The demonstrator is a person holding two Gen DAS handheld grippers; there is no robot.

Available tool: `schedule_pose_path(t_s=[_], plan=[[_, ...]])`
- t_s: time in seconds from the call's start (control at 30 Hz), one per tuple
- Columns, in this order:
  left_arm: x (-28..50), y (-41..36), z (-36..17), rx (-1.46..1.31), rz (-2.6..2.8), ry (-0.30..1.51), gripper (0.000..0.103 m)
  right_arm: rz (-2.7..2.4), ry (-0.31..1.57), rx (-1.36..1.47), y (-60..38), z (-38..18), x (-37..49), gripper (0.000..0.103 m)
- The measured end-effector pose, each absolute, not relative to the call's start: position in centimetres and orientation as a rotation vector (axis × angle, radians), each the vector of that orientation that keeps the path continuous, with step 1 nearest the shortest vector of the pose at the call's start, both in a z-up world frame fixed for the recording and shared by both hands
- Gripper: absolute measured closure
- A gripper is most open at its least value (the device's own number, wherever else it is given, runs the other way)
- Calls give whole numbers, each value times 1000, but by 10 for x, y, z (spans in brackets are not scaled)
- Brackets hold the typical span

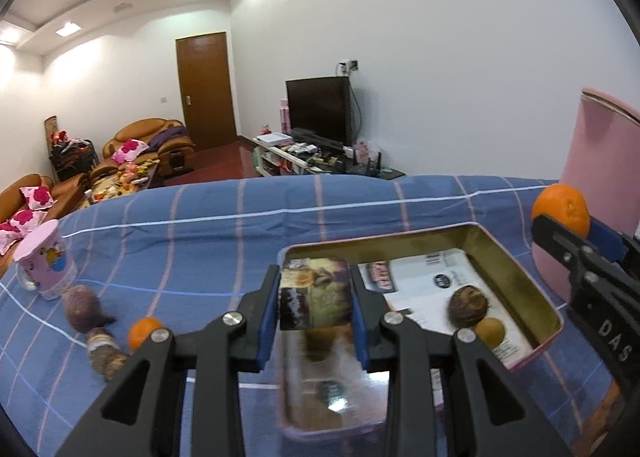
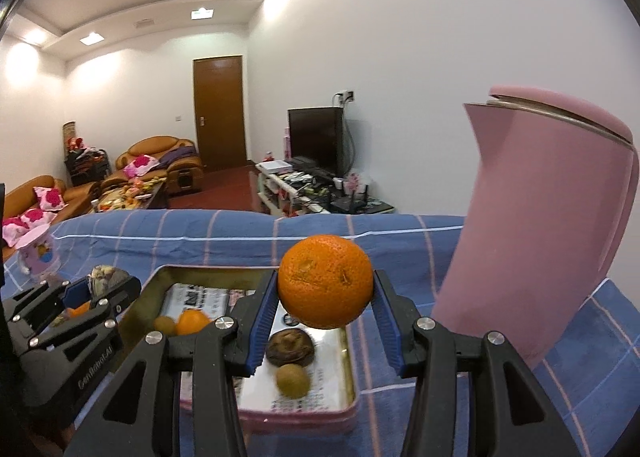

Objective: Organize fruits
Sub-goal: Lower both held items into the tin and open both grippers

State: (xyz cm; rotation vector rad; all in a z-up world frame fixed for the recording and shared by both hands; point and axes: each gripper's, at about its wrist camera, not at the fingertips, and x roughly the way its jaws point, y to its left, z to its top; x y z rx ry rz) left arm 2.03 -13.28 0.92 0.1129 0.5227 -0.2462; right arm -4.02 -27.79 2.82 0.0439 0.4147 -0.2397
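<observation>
My right gripper [image 2: 326, 293] is shut on a large orange [image 2: 325, 281] and holds it above the near right part of a pink tin tray [image 2: 296, 415]; it also shows in the left wrist view [image 1: 560, 213]. The tray [image 1: 536, 305] holds a dark wrinkled fruit [image 2: 290, 347], a small brown-green fruit [image 2: 293, 380] and a small orange [image 2: 193, 321]. My left gripper [image 1: 316, 289] is shut on a small printed box [image 1: 316, 293] above the tray's left side.
A tall pink kettle [image 2: 540, 225] stands right of the tray. On the blue checked cloth at left are a pink cup [image 1: 46, 259], a dark purple fruit [image 1: 82, 309], a small orange [image 1: 144, 331] and a brown wrapped item [image 1: 104, 353].
</observation>
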Motion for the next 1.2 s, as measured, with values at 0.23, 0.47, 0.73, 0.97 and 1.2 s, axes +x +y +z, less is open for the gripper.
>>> schedule_pose_path(t_s=[0.23,0.47,0.73,0.97,1.2], plan=[[24,-155,2,153,-275,544,70,-245,441,40,-279,24,-28,54],[33,-159,-1,149,-285,588,70,-221,507,37,-279,11,-5,54],[34,-163,-4,163,-285,610,70,-173,568,78,-285,3,12,54],[41,-161,-3,148,-277,630,72,-111,600,103,-284,-2,19,54],[41,-156,-6,129,-265,639,72,-27,628,167,-290,-8,24,53]])
